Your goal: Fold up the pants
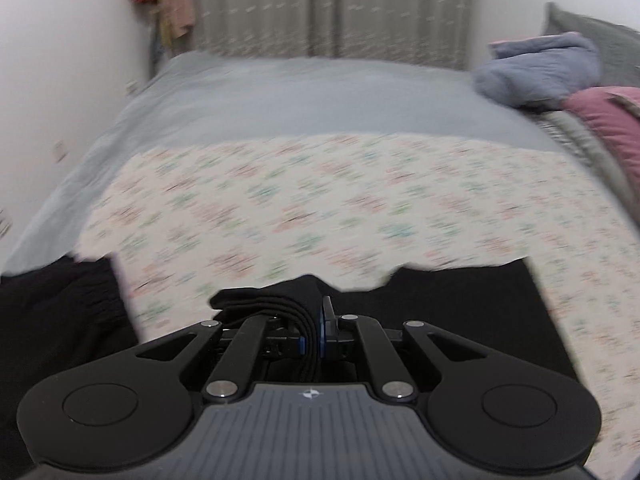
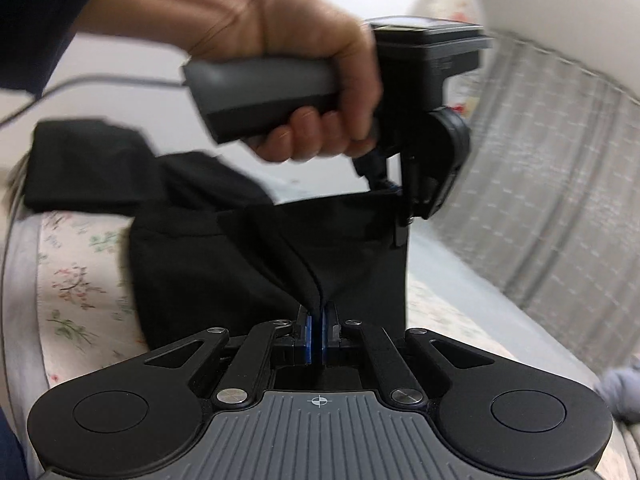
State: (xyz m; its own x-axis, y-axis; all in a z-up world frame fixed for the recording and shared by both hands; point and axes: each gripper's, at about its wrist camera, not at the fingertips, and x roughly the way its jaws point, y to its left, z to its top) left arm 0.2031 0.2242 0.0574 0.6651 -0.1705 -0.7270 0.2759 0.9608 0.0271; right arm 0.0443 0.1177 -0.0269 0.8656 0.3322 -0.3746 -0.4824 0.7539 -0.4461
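Note:
The black pants hang stretched between both grippers above a floral sheet on the bed. My left gripper is shut on a bunched edge of the pants. My right gripper is shut on another fold of the same fabric. In the right wrist view the left gripper shows, held in a hand, pinching the upper right corner of the cloth. More black fabric lies at the lower left of the left wrist view. Both views are motion-blurred.
The bed has a grey-blue cover beyond the floral sheet. A blue blanket, a pink one and a grey pillow are piled at the right. Curtains hang behind, with a wall at left.

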